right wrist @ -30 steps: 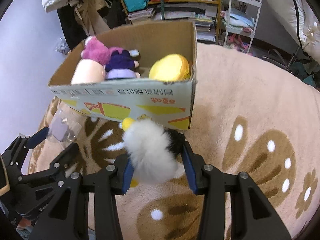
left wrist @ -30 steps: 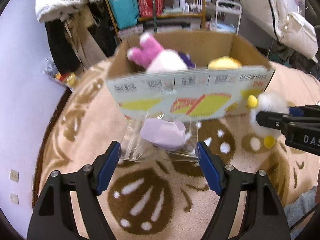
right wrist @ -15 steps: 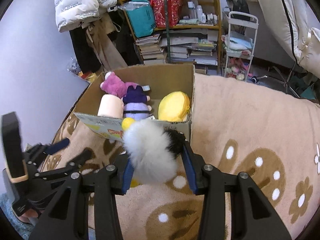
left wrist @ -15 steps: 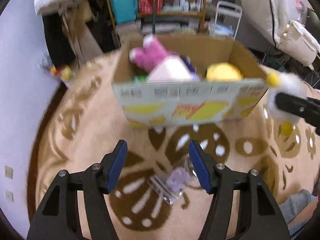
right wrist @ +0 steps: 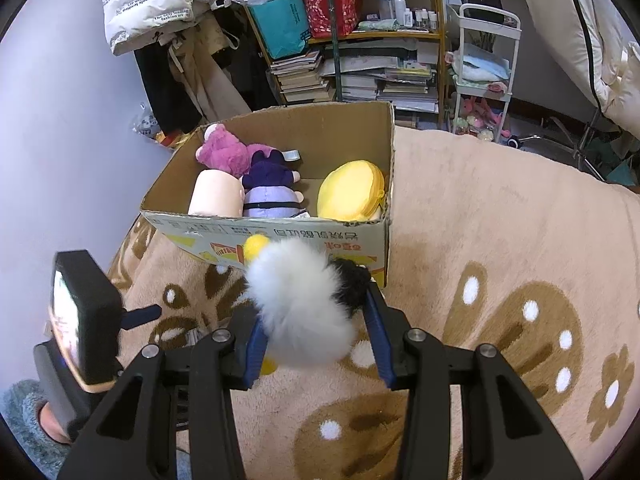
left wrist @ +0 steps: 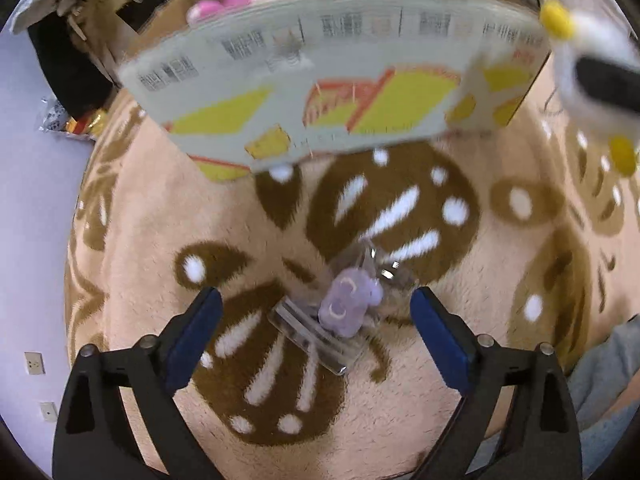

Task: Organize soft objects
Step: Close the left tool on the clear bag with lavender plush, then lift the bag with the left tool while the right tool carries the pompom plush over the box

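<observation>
Two toys remain outside the cardboard box (left wrist: pixel 352 92). From the left wrist, the left gripper (left wrist: pixel 316 328) hangs over the rug (left wrist: pixel 168 208), jaws opening around a bagged purple plush (left wrist: pixel 347 300), untouched. From the right wrist, the right gripper (right wrist: pixel 316 336) pinches a fluffy white toy (right wrist: pixel 300 312) before the box, where four plushies (right wrist: pixel 256 176) already lie.

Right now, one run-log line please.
left tool: opening, empty | purple toy packet: on blanket | right tool: gripping white fluffy toy | box: ahead
</observation>
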A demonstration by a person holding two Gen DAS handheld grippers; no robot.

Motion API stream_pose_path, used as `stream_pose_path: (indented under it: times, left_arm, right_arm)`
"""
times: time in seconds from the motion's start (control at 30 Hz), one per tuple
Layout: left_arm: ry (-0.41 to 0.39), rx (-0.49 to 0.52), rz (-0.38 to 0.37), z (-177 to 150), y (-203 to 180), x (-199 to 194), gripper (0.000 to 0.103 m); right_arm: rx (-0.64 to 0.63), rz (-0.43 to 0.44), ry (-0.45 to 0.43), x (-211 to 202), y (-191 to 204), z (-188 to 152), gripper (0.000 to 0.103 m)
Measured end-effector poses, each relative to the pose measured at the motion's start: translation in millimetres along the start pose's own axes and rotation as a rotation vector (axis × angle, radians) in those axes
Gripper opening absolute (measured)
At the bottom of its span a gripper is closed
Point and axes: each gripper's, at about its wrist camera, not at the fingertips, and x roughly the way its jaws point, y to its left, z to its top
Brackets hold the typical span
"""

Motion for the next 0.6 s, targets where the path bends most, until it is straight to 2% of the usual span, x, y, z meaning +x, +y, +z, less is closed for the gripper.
stream_pose_path:
  times: [0.13, 0.23, 0.3, 0.4, 0.43, 0.47, 0.6]
  left_arm:
    - [0.037, 0.073, 0.029, -2, -12, 18, 0.094]
    - [0.038, 0.119, 0.058, -2, -20, 27, 0.094]
    - [0.027, 0.132, 0.049, -3, -20, 30, 0.093]
    - [0.008, 0.150, -0.006, -3, -19, 28, 0.080]
    - [0.007, 0.154, -0.020, -4, -20, 27, 0.064]
    - [0.014, 0.155, -0.048, -4, -21, 27, 0.054]
    - [0.015, 0.150, -0.061, -7, -29, 24, 0.048]
  right_arm:
    - [-0.013, 0.001, 0.009, 3, 3, 0, 0.047]
    - [-0.017, 0.001, 0.015, 5, 3, -1, 0.047]
    - [-0.014, 0.001, 0.018, 6, 2, -1, 0.047]
    - [-0.005, 0.006, 0.022, 6, 0, -1, 0.047]
    - [-0.002, 0.007, 0.022, 7, -1, -1, 0.047]
    - [0.001, 0.008, 0.024, 7, -1, -1, 0.047]
    - [0.002, 0.011, 0.033, 9, -1, -2, 0.047]
